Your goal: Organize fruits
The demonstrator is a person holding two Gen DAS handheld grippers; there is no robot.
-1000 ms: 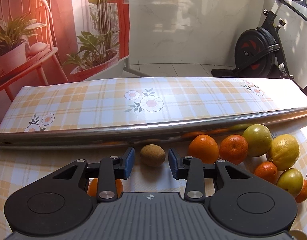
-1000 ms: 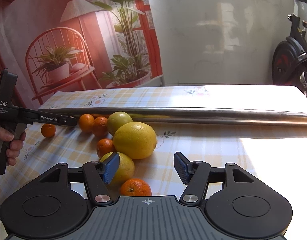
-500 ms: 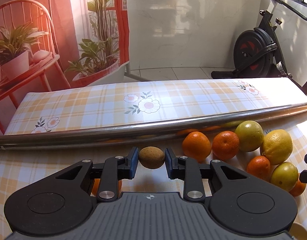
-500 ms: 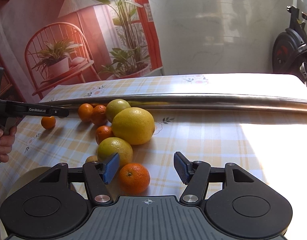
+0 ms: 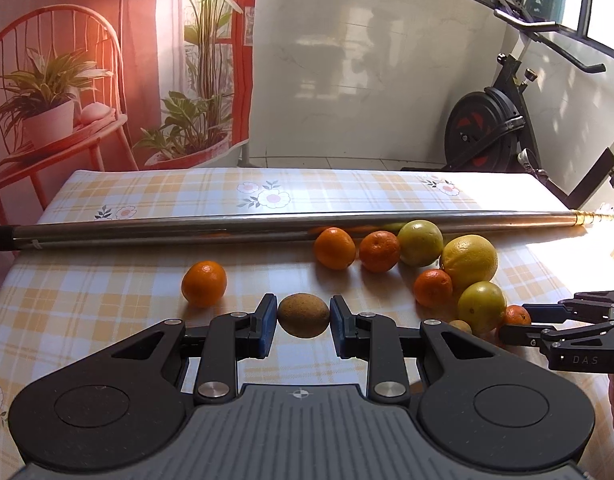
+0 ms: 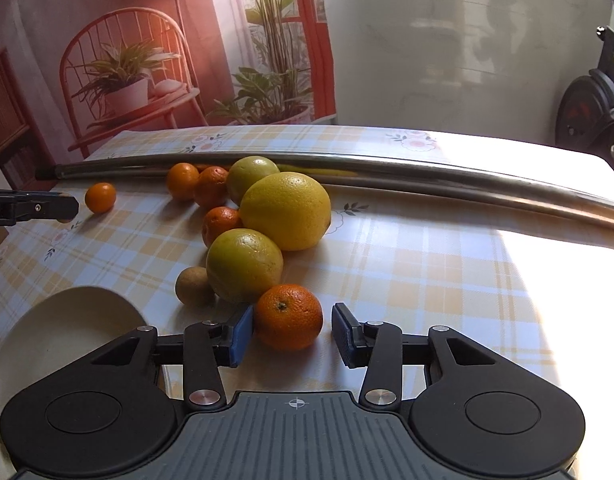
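Observation:
My left gripper (image 5: 303,320) is shut on a brown kiwi-like fruit (image 5: 303,315) and holds it above the checked tablecloth (image 5: 107,304). A lone orange (image 5: 204,283) lies just ahead on the left. To the right is a cluster of oranges (image 5: 334,248), two green citrus (image 5: 420,237) and a big yellow citrus (image 5: 469,259). My right gripper (image 6: 291,334) is open with a small orange (image 6: 287,316) between its pads; the left pad is close against it, the right pad stands apart. A second brown fruit (image 6: 195,286) sits beside a green citrus (image 6: 244,266).
A long metal pole (image 5: 267,226) lies across the table behind the fruit. A cream plate (image 6: 67,320) sits at the near left of the right wrist view. An exercise bike (image 5: 487,136) stands beyond the table's far right.
My left gripper closed on the brown fruit and drew it up and back from the pole. My right gripper advanced to bracket the small orange, and its fingers narrowed.

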